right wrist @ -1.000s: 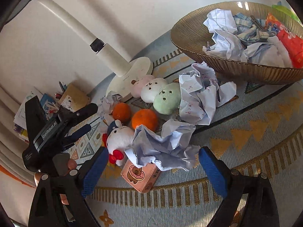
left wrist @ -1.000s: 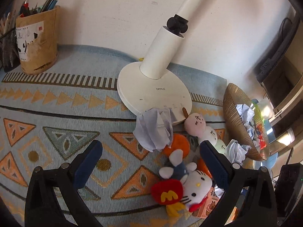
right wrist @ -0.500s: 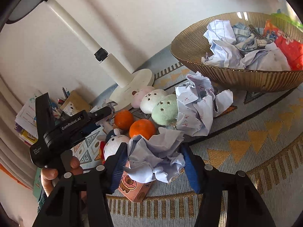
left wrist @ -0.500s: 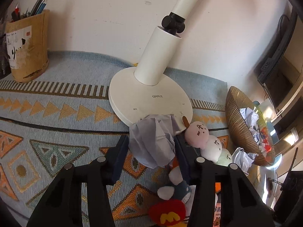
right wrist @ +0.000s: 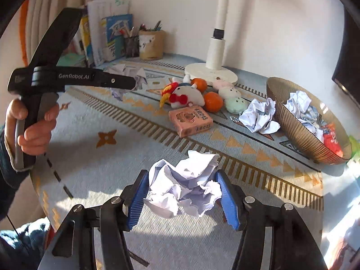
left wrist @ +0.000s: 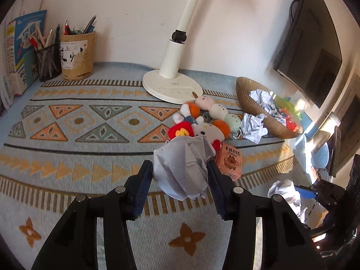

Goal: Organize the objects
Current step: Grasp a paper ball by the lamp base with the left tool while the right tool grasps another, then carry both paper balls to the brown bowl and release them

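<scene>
My left gripper [left wrist: 181, 183] is shut on a crumpled paper ball [left wrist: 183, 166] and holds it above the patterned mat; it also shows in the right wrist view [right wrist: 126, 82]. My right gripper [right wrist: 183, 199] is shut on another crumpled paper ball [right wrist: 186, 184], lifted over the mat's front part. A brown ribbed bowl [right wrist: 290, 121] at the right holds crumpled papers and red items; it also shows in the left wrist view [left wrist: 245, 92]. One more paper ball [right wrist: 259, 115] lies beside the bowl.
Plush toys [right wrist: 186, 95], two oranges [right wrist: 212, 101] and a pink box [right wrist: 191, 120] lie mid-mat. A white lamp base [left wrist: 172, 85] stands behind them. Pen holders [left wrist: 77, 54] and books [left wrist: 20, 45] stand at the far left. A dark monitor [left wrist: 308, 51] hangs at the right.
Both grippers closed on their paper balls, lifted them and pulled back from the toy pile toward the mat's front edge.
</scene>
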The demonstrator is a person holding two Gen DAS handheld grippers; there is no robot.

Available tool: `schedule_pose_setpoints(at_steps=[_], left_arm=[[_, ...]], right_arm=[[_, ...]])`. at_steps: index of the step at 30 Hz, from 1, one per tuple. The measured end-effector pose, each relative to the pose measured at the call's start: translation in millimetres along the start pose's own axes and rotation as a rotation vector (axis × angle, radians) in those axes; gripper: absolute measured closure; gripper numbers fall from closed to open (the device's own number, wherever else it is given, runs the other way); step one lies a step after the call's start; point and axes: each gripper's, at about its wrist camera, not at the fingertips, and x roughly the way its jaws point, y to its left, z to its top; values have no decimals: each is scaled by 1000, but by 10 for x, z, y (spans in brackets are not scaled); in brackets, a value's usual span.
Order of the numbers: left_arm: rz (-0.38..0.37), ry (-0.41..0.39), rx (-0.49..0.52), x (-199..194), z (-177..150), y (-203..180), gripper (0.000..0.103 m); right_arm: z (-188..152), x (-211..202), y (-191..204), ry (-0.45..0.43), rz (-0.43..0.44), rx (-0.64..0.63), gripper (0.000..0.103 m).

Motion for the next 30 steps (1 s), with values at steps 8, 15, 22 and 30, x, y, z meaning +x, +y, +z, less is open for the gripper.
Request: schedule_pose_setpoints(at_steps=[8,15,22,30], left_arm=[[-54,-10,16,-30,-203,61,56],[-95,-30,1,-74,-239,81,56],[-80,-51,37,-110,-261,0,56],[-82,-53,-1,-114,-259,75,56]], right_arm=[[-444,-415,-118,-27,-80,179,8],[-691,-570,-233,-61,-62,575,7],[-696,-433,-249,-9,133,771,7],[-493,-97,-98,6,-159,683,43]])
